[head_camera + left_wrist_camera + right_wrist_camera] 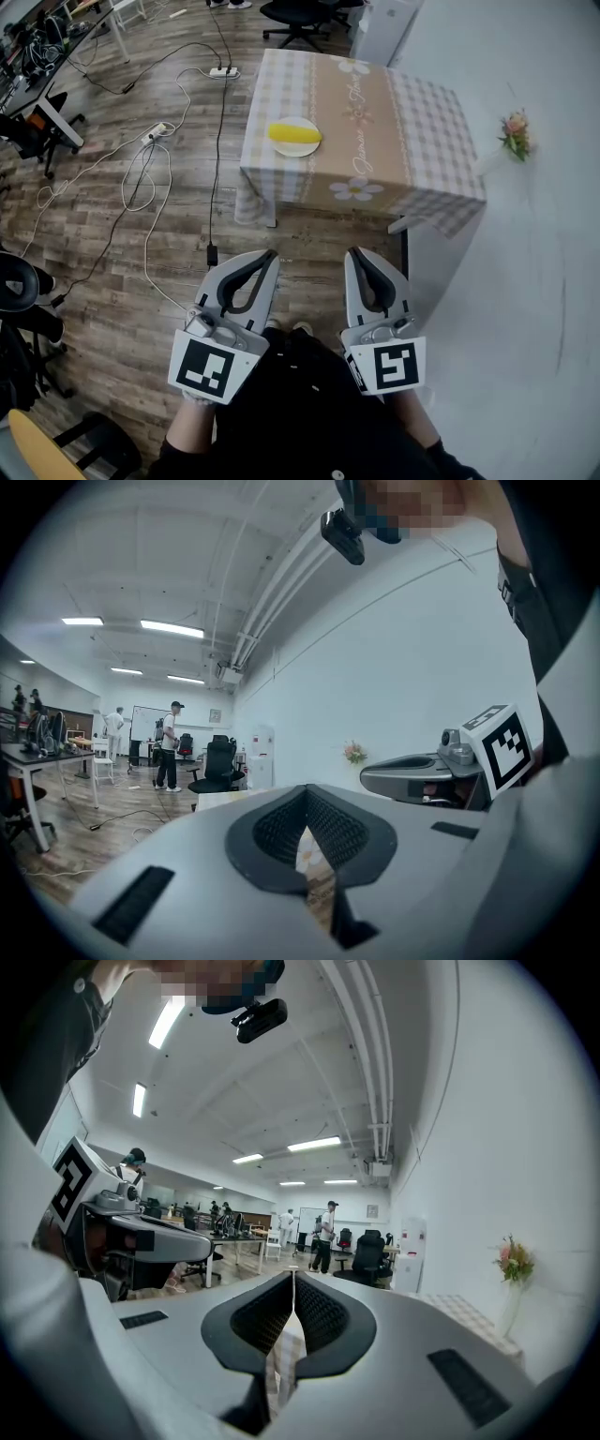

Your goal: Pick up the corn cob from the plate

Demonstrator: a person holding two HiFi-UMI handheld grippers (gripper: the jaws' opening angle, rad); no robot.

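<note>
A wood floor (112,244) fills the left of the head view, with a white wall (525,281) along the right. A table (375,122) under a checked, daisy-printed cloth stands at the far side against that wall. At the near edge, a person in dark clothes holds the left gripper (267,255) and the right gripper (354,253) side by side, both pointing toward the table and well short of it. Each gripper's own view shows its jaws closed tip to tip with nothing between them. A black office chair (298,14) sits beyond the table. Cables (217,141) trail across the floor from a power strip (223,71). On the table's left part lies a white plate (298,151), and the yellow corn cob (292,136) rests on it, far from both grippers. A small spray of flowers (515,134) shows at the far right, by the wall.
</note>
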